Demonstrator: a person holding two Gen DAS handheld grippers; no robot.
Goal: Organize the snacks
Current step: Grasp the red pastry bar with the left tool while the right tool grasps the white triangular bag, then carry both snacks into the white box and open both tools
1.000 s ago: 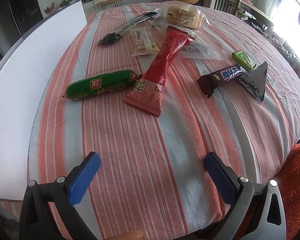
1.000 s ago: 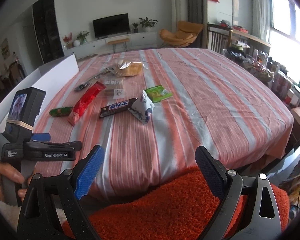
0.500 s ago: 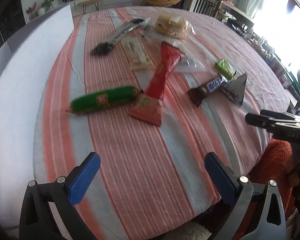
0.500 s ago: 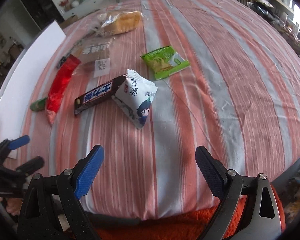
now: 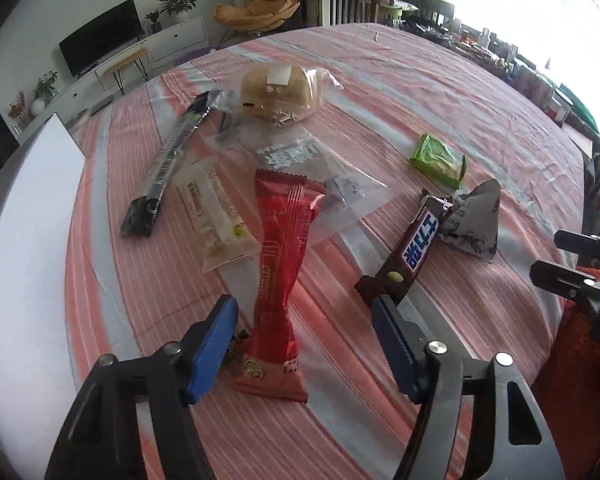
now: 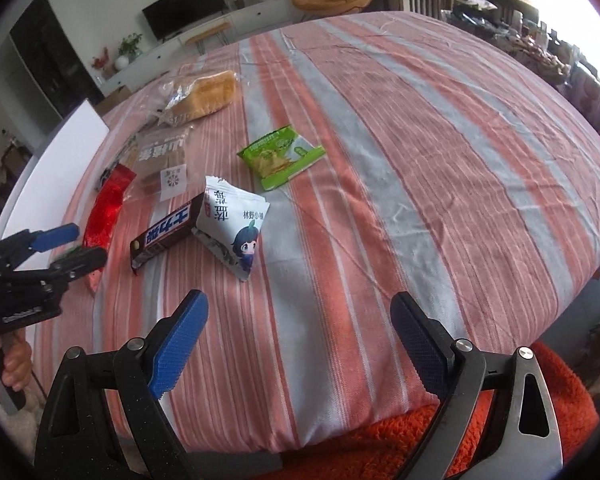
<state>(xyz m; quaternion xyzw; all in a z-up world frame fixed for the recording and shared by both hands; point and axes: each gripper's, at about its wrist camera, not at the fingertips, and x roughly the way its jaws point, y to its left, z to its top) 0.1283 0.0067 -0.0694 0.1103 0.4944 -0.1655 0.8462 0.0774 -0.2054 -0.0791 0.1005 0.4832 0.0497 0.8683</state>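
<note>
My left gripper (image 5: pixel 304 340) is open, its blue pads on either side of the lower end of a long red snack packet (image 5: pixel 282 280); it also shows in the right wrist view (image 6: pixel 60 246). A brown chocolate bar (image 5: pixel 414 252) lies to its right, touching a white triangular packet (image 5: pixel 476 220). My right gripper (image 6: pixel 300 336) is open and empty above the near table edge, short of the chocolate bar (image 6: pixel 168 228) and the white packet (image 6: pixel 234 224). A green chip bag (image 6: pixel 280 156) lies beyond.
A bagged bread loaf (image 5: pixel 280 92), a clear biscuit packet (image 5: pixel 296 160), a cream bar (image 5: pixel 216 216) and a long black packet (image 5: pixel 172 160) lie farther back. A white board (image 5: pixel 24 240) runs along the table's left edge. An orange cushion (image 6: pixel 380 448) lies below the near edge.
My left gripper has moved forward and down over the red packet, which now lies between its pads; the green sausage is nearly hidden behind the left pad. The right gripper has shifted slightly closer.
</note>
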